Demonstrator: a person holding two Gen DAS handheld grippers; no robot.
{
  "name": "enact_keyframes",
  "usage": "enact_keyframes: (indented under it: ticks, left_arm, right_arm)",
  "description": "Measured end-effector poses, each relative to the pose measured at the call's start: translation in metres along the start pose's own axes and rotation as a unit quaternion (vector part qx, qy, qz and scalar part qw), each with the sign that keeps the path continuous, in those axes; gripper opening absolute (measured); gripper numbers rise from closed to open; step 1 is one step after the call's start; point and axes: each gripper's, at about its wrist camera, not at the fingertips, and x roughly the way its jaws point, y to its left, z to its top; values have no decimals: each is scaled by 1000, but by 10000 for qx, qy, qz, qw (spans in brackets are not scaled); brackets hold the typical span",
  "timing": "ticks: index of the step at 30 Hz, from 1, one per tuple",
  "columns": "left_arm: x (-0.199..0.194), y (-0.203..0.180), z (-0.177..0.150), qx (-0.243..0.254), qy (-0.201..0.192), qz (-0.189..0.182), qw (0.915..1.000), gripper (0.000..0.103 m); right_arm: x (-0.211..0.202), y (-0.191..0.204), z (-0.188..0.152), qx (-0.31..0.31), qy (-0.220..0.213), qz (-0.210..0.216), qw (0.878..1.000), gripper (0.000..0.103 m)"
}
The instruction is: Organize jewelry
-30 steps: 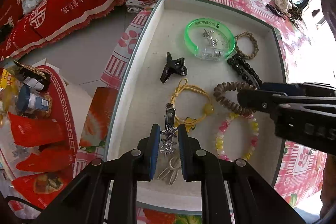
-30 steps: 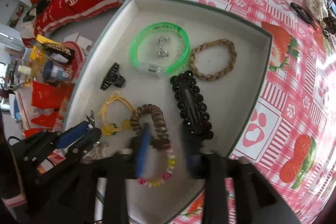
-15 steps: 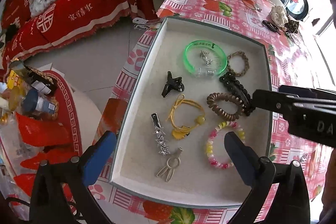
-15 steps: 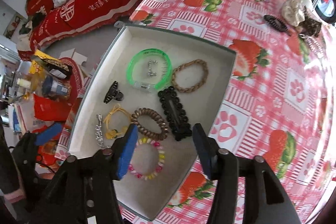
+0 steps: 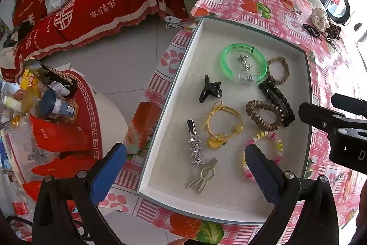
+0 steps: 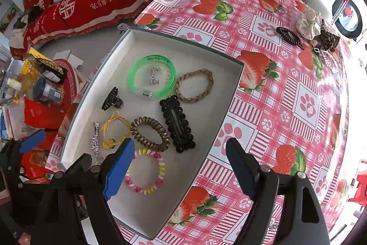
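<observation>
Pink-and-red checked oilcloth printed with strawberries and paw prints covers the table (image 6: pixel 270 107), and on it sits a shallow tray (image 5: pixel 181 75) with a pale felt-like floor and grey-green rim, its near corner by the table edge. Inside the tray the jewelry lies spread out, mostly apart. A translucent green bangle (image 5: pixel 244 61) lies toward the far end with a small silver piece (image 5: pixel 244 61) inside its ring, and a braided tan bracelet (image 5: pixel 278 70) sits just beside it. A black claw clip (image 5: pixel 209 88) lies alone nearer the tray's left wall. A black beaded barrette (image 5: pixel 276 101) runs diagonally, touching a brown spiral hair tie (image 5: pixel 261 115). A yellow cord bracelet (image 5: pixel 223 124) lies in the middle, a silver star hair clip (image 5: pixel 195 146) beside it, and a pale gold clip (image 5: pixel 204 175) just below the star clip. A pastel spiral bracelet (image 6: pixel 145 172) in pink, yellow and white lies at the near end. The left gripper (image 5: pixel 183 172) hangs above the tray's near-left corner, its blue-padded jaws spread fully wide, with nothing between them. The right gripper (image 6: pixel 180 170) hangs above the tray's near-right edge, jaws opening and well apart, gripping nothing; the pastel spiral bracelet lies on the tray floor below, partly hidden by the left pad. Farther along the table, outside the tray, lie a dark spiral hair tie (image 6: pixel 288 35), a cream scrunchie (image 6: pixel 307 25) and a leopard-print scrunchie (image 6: pixel 326 38), close together. Beyond the table stands a sofa with a red cover (image 5: pixel 91 6).
</observation>
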Motion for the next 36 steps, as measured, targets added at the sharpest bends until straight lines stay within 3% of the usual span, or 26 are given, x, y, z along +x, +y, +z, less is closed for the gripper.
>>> enact_keyframes:
  ticks: [36]
  left_arm:
    - [1, 1, 1, 6, 0, 29, 10000, 103]
  right_arm:
    - [-1, 1, 0, -53, -36, -60, 10000, 85]
